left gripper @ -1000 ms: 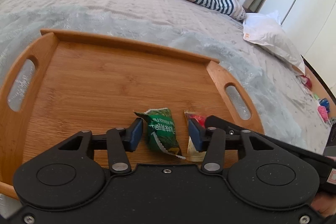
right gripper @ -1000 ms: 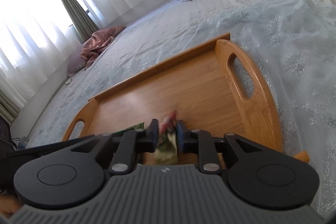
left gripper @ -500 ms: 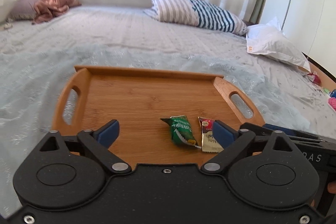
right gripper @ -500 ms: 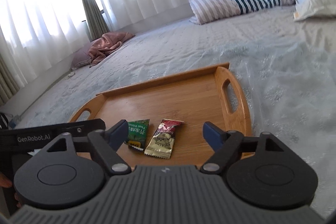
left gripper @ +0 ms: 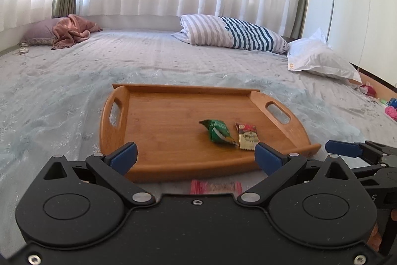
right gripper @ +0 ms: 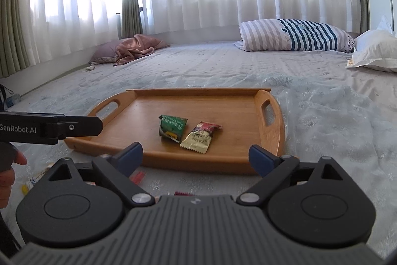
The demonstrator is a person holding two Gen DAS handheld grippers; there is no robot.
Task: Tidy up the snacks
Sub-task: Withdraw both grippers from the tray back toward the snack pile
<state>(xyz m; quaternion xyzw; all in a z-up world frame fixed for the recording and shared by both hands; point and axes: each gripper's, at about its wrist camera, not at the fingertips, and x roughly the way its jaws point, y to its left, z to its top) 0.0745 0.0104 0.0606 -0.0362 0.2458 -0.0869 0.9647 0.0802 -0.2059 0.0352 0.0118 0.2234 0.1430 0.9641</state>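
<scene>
Both grippers have drawn back from the wooden tray (left gripper: 173,126) on the bed (left gripper: 62,91). The left gripper (left gripper: 196,155) and right gripper (right gripper: 196,155), clamped earlier, are opening, empty. The green packet (right gripper: 172,127) and gold packet (right gripper: 199,138) now lie released, side by side on the tray.

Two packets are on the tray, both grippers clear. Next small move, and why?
Probably lower the left gripper, jaws opening and empty, onto the pink packet lying on the bedspread just short of the wooden tray. The green packet and gold packet already lie on the tray; this one does not.
</scene>
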